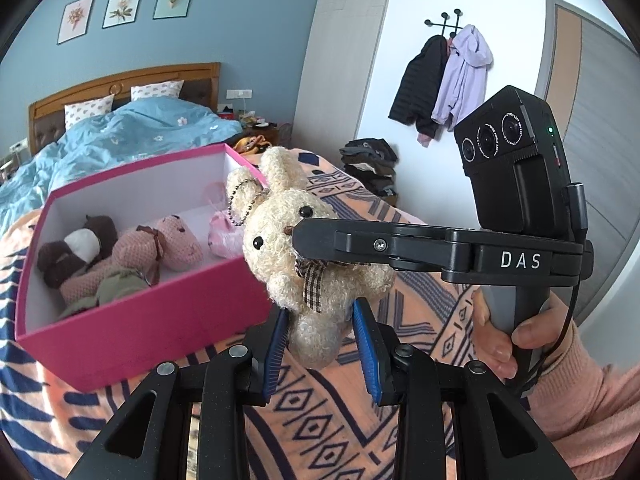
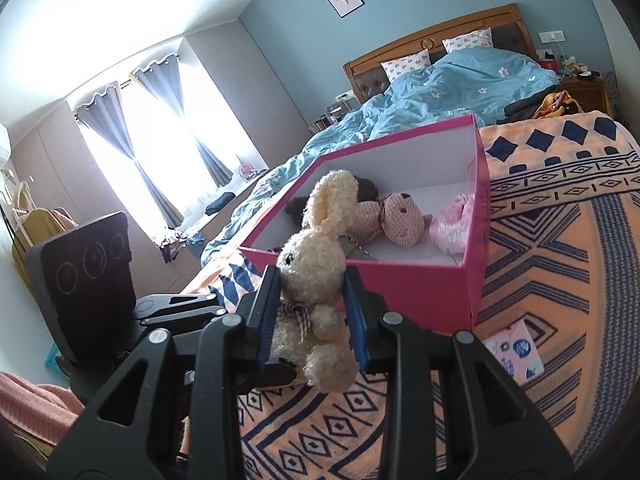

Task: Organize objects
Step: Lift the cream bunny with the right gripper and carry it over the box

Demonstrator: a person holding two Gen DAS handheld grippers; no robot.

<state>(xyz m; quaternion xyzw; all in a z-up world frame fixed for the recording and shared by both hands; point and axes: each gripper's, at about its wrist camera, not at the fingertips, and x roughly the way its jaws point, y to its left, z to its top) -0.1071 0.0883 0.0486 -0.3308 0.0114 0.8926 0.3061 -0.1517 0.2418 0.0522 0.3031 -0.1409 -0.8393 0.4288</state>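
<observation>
A cream plush rabbit (image 1: 304,248) with a checked bow and ball chain hangs in the air just in front of the pink box (image 1: 132,332). My right gripper (image 2: 312,312) is shut on the rabbit's (image 2: 316,280) head and chest; in the left wrist view its finger (image 1: 320,240) reaches in from the right. My left gripper (image 1: 322,344) has its blue pads on both sides of the rabbit's legs, slightly apart from the fur. The box (image 2: 432,292) holds a pink bear (image 1: 168,244), a brown and white plush (image 1: 76,252) and a pink pouch (image 1: 224,236).
The box stands on an orange blanket (image 1: 360,420) with a navy pattern on a bed with a blue duvet (image 2: 440,92). A printed card (image 2: 516,350) lies on the blanket by the box. Folded clothes (image 1: 372,164) and hung jackets (image 1: 444,84) are by the far wall.
</observation>
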